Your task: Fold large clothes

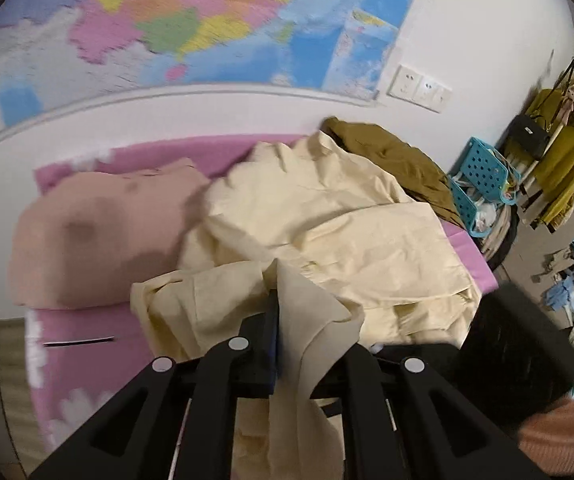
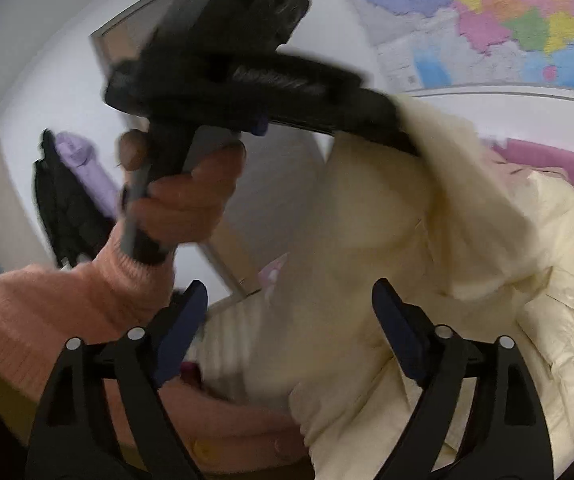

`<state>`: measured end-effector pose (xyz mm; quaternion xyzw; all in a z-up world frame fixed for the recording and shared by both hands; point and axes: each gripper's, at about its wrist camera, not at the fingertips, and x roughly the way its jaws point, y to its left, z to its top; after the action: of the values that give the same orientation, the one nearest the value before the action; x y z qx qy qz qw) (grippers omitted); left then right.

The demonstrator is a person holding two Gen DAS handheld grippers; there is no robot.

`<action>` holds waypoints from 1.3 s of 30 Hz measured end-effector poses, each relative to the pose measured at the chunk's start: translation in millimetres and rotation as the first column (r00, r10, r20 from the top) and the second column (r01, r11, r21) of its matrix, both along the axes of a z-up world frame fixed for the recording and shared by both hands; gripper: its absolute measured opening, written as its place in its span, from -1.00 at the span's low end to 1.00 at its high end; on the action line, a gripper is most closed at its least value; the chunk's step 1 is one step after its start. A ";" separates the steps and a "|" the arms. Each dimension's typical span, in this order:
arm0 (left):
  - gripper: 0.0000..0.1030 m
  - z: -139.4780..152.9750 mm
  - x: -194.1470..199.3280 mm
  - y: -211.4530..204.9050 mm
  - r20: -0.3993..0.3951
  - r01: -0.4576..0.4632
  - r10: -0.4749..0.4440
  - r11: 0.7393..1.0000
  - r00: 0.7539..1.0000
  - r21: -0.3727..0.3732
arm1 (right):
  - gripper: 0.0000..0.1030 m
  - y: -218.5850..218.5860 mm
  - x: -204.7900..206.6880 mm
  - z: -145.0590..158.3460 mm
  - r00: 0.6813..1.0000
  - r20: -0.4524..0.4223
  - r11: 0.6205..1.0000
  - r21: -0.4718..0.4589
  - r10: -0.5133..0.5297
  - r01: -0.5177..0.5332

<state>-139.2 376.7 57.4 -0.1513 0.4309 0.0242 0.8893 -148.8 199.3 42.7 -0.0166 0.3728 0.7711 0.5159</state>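
Cream garment (image 1: 327, 216) in raised left gripper (image 1: 283, 304)

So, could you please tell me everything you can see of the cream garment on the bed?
The cream garment is a large pale yellow piece of thin woven-looking cloth, crumpled and partly spread over the pink bed. One fold is pinched in the shut left tongs and lifted, draping over them. It lies against a beige pillow and an olive-brown garment. The right tongs stand open above it.
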 end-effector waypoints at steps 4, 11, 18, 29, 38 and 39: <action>-0.83 -9.3 19.1 -21.1 -0.031 0.055 -0.057 0.998 0.998 -0.044 | -0.55 2.0 10.4 -8.3 0.998 0.056 0.998 -0.050 -0.041 0.044; -0.50 -1.6 -14.5 -25.2 0.106 0.140 -0.132 0.988 0.986 -0.066 | -0.79 -84.1 80.7 35.5 0.994 0.105 0.999 -0.030 -0.034 0.037; -0.30 -50.0 -24.6 6.7 0.128 0.091 -0.064 0.973 0.990 -0.213 | -0.99 -133.9 136.5 11.5 0.952 0.209 0.934 -0.233 -0.224 0.271; 0.59 -49.9 -37.8 -39.0 0.191 0.204 -0.191 0.977 0.963 -0.054 | 0.15 -63.0 136.5 -54.4 0.952 -0.229 0.965 -0.212 -0.205 0.157; 0.62 -47.9 -90.2 -70.0 0.254 0.300 -0.322 0.946 0.912 0.121 | -0.51 1.6 159.7 -82.6 0.907 -0.383 0.959 -0.276 -0.175 0.069; 0.62 -46.8 -94.9 -67.2 0.271 0.298 -0.318 0.948 0.908 0.113 | -0.76 7.0 160.3 -74.2 0.927 -0.331 0.957 -0.278 -0.177 0.083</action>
<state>-234.1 309.5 10.6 -0.0526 0.3155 -0.1239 0.9393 11.5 206.3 -31.6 0.0795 0.5567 0.6701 0.4845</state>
